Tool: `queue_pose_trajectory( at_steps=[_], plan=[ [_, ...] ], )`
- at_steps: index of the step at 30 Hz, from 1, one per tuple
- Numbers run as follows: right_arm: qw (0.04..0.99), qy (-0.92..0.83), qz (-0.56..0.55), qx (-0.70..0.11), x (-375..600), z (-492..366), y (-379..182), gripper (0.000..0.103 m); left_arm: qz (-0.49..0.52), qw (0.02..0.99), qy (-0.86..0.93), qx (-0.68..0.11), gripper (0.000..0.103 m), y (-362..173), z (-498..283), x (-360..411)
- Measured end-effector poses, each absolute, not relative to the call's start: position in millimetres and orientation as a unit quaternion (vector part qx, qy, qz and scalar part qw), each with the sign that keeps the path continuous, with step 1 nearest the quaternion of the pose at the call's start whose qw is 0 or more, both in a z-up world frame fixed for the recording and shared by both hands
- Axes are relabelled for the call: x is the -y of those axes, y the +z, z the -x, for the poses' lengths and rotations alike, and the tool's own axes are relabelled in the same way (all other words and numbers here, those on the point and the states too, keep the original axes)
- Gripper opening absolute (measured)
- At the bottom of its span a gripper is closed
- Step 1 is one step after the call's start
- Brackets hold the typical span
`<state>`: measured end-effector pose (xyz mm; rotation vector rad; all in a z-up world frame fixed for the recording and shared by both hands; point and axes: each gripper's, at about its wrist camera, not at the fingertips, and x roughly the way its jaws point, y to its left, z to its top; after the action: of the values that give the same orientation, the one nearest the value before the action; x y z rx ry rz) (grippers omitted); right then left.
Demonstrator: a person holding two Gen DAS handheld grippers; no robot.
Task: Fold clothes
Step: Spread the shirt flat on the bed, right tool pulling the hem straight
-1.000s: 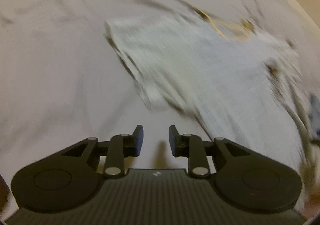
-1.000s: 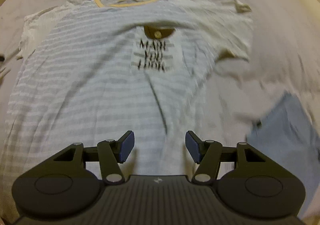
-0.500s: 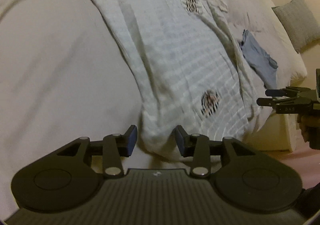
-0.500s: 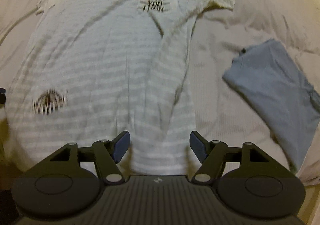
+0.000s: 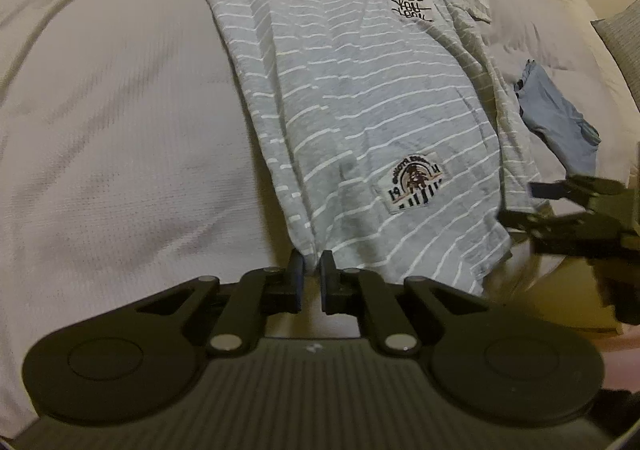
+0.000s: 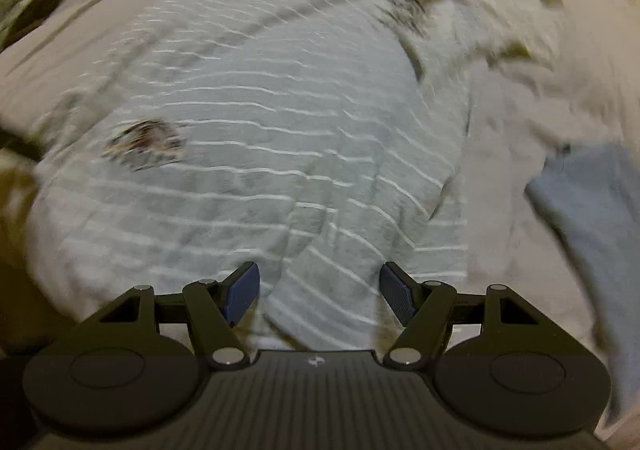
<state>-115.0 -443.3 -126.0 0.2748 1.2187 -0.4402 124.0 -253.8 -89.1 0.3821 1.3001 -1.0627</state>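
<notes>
A grey T-shirt with thin white stripes (image 5: 360, 97) lies flat on the bed, collar far, hem near me. It has a chest print and a patch (image 5: 414, 183) near the hem. My left gripper (image 5: 311, 264) is shut on the shirt's near left hem corner. My right gripper (image 6: 319, 290) is open, its jaws wide apart over the shirt's near hem (image 6: 280, 185); this view is blurred. The right gripper also shows in the left wrist view (image 5: 568, 209), at the shirt's right hem corner.
A folded blue garment (image 5: 560, 121) lies on the bed right of the shirt; it also shows in the right wrist view (image 6: 592, 209). The pale bedsheet (image 5: 100, 109) spreads to the left. A grey pillow (image 5: 624, 33) sits at the far right.
My left gripper moved in to the hem corner and closed on it. My right gripper dropped low toward the shirt's hem and stayed open.
</notes>
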Motion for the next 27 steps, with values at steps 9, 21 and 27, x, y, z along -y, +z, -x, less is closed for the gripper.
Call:
queue_pose_trajectory(
  at_steps=[9, 21, 27],
  plan=[
    [0.769, -0.310, -0.172, -0.532, 501.6, 169.7, -74.9, 0.000, -0.169, 0.654, -0.483, -0.557, 0.004, -70.1, -131.3, 241.1],
    [0.698, -0.389, -0.240, -0.551, 576.8, 212.2, -80.1, 0.000, -0.166, 0.640, -0.480, -0.577, 0.004, -85.2, -134.2, 241.0],
    [0.693, -0.376, -0.270, -0.553, 572.2, 224.4, -77.2, 0.000, -0.161, 0.637, -0.476, -0.585, 0.004, -77.4, -136.5, 233.8]
  ],
)
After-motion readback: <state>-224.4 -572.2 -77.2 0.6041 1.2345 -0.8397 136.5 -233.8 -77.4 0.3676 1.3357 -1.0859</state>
